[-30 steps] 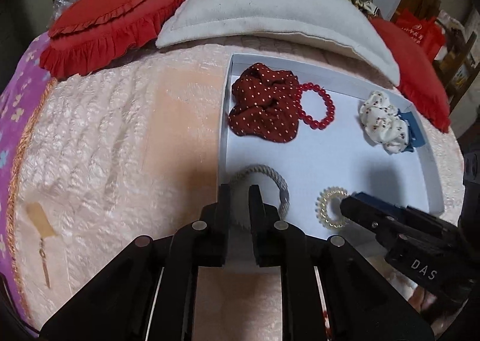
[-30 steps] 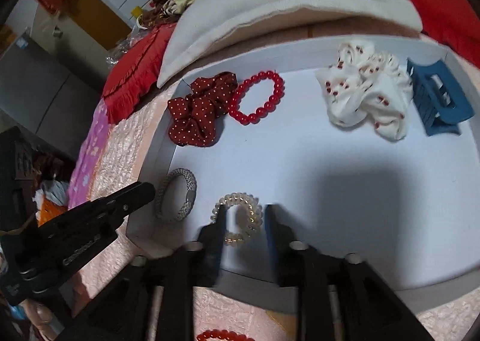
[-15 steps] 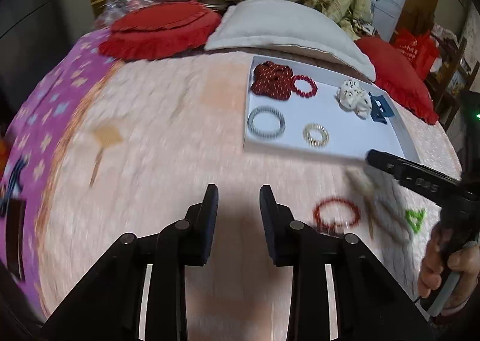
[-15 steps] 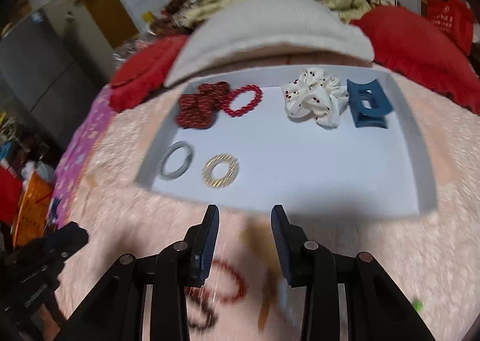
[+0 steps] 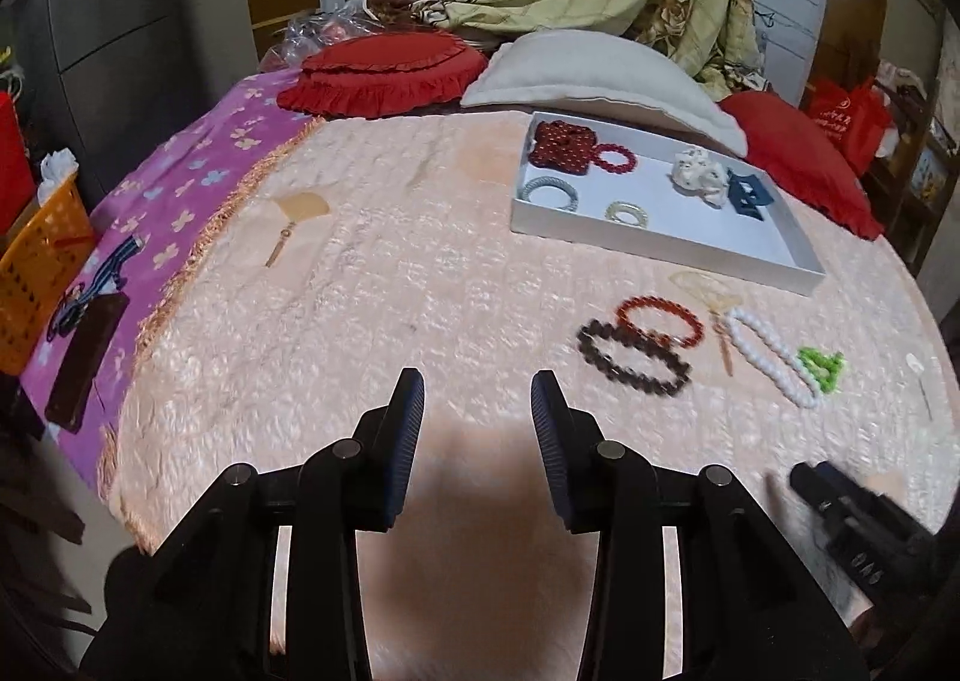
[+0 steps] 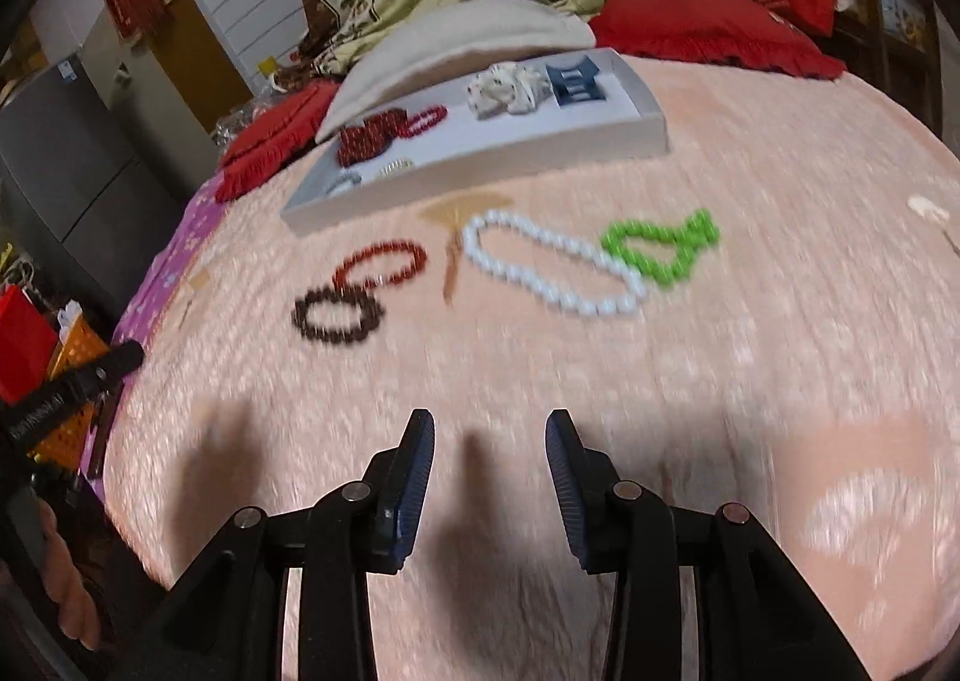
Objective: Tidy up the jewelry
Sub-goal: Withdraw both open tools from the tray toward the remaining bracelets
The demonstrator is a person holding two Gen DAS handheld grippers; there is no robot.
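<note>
A white tray [image 5: 660,243] lies on the pink quilt and holds a red dotted scrunchie [image 5: 561,144], a red bead bracelet [image 5: 615,160], a grey hair tie [image 5: 549,190], a pale coil tie [image 5: 627,213], a white scrunchie [image 5: 699,177] and a blue claw clip [image 5: 747,193]. On the quilt in front of it lie a red bracelet [image 6: 384,261], a dark brown bracelet [image 6: 336,315], a white bead string [image 6: 552,261] and a green bead piece [image 6: 660,246]. My left gripper [image 5: 477,399] and right gripper [image 6: 489,441] are open and empty, well short of them.
Red cushions [image 5: 384,69] and a white pillow [image 5: 600,75] lie behind the tray. A purple blanket [image 5: 150,213] and an orange basket [image 5: 36,273] are at the left. The right gripper also shows in the left wrist view [image 5: 864,525].
Both grippers have pulled back from the tray and opened wider. The grey tie and the coil tie stay in the tray. The loose bead pieces on the quilt have come into view.
</note>
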